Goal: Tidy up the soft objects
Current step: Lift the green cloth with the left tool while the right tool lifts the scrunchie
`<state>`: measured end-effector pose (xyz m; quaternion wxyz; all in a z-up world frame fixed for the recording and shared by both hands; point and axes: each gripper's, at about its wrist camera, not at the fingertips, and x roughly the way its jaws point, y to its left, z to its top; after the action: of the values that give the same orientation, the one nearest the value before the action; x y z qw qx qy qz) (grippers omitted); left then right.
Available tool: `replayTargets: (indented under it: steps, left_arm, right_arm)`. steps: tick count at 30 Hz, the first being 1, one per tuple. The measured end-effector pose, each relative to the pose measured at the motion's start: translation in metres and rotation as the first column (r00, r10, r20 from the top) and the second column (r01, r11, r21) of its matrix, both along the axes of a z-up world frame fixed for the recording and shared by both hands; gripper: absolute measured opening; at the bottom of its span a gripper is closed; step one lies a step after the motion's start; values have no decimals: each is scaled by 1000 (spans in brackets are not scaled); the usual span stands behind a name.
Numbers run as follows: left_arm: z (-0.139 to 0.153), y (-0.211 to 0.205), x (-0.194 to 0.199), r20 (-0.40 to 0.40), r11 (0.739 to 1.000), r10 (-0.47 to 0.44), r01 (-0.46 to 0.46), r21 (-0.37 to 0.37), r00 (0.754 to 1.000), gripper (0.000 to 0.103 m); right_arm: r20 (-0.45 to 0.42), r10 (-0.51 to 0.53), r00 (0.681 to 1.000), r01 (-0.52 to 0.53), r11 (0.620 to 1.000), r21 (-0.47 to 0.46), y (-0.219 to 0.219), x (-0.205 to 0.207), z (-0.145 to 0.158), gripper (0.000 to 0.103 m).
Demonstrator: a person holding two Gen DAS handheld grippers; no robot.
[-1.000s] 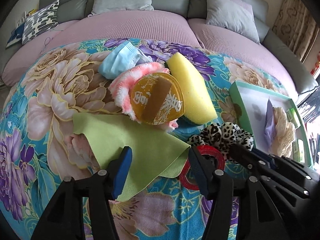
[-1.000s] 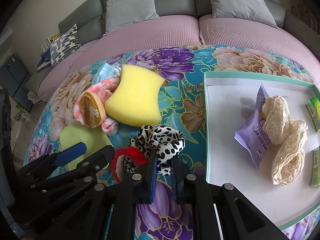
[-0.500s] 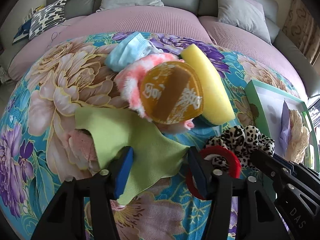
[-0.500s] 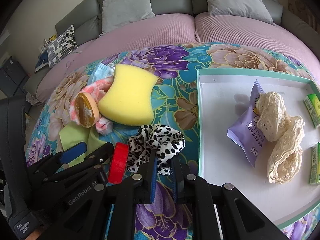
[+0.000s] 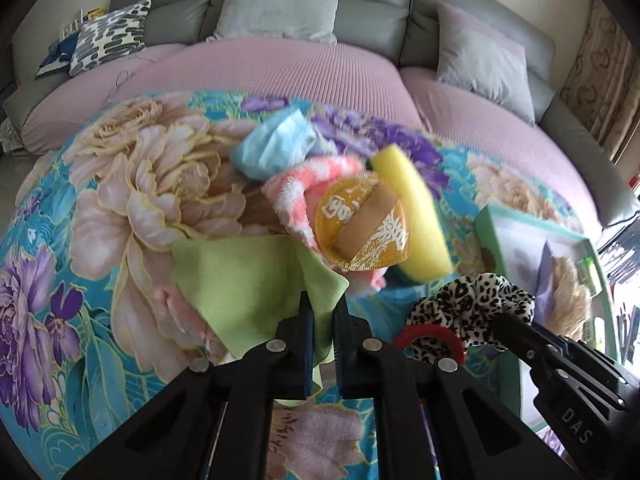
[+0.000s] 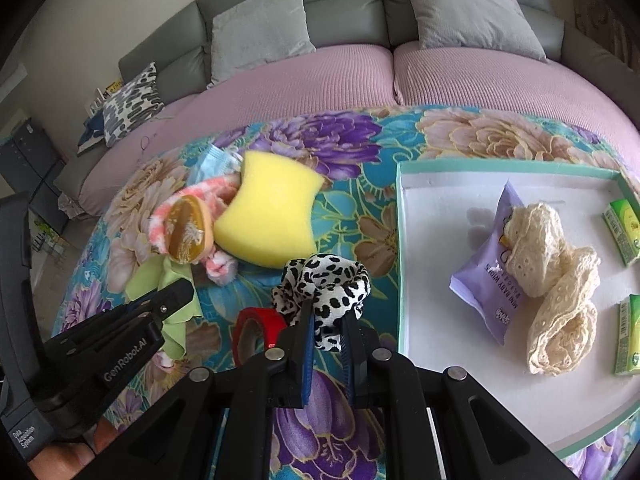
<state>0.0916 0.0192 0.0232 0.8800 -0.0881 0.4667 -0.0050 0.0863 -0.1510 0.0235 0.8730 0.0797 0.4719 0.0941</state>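
Since a second ago, our left gripper [image 5: 323, 312] is pinching shut on the green cloth's [image 5: 248, 280] near corner. Our right gripper [image 6: 327, 326] is clamping the leopard scrunchie [image 6: 324, 280], sitting beside the red tape roll [image 6: 256, 330] and the white tray [image 6: 436, 280].

Crumpled light-blue face mask [image 5: 276, 148] blurred in left view. Shallow green-rimmed white tray [image 6: 401, 240] cut off by right edge; small green boxes [image 6: 624, 230] partly cropped.
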Motion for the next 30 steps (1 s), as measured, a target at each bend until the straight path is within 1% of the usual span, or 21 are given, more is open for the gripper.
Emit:
replayTargets:
  steps: [3,7,11,15,17,22,24,30]
  left_arm:
    - [14,4,-5,42,1000,4,-4,-8,999,8]
    - [41,9,-17,123,1000,12,-10,-21,992,8]
    - [69,14,-31,211,999,30,-25,-26,977,8]
    - [92,18,-45,286,999,47,-42,-23,957,8]
    - [97,17,-48,300,999,48,-44,-20,953,8]
    - [105,16,-52,320,999,53,-50,-18,946,8]
    - [106,15,-53,327,999,54,-51,-18,944,8]
    - [112,3,-55,344,1000,23,-22,-8,939,8]
  right_arm:
    - [31,-4,1000,3,1000,7,-1,-3,9,12]
    - [84,-15,996,12,999,39,-7,-10,25,12]
    - [159,-39,986,30,998,58,-14,-22,48,12]
    - [238,-80,968,64,995,73,-24,-36,71,12]
    - [262,-90,961,71,994,81,-28,-41,78,12]
    - [250,-95,964,79,994,76,-31,-41,78,12]
    - [259,-95,961,77,994,80,-32,-42,80,12]
    - [250,-109,962,94,993,73,-38,-41,77,12]
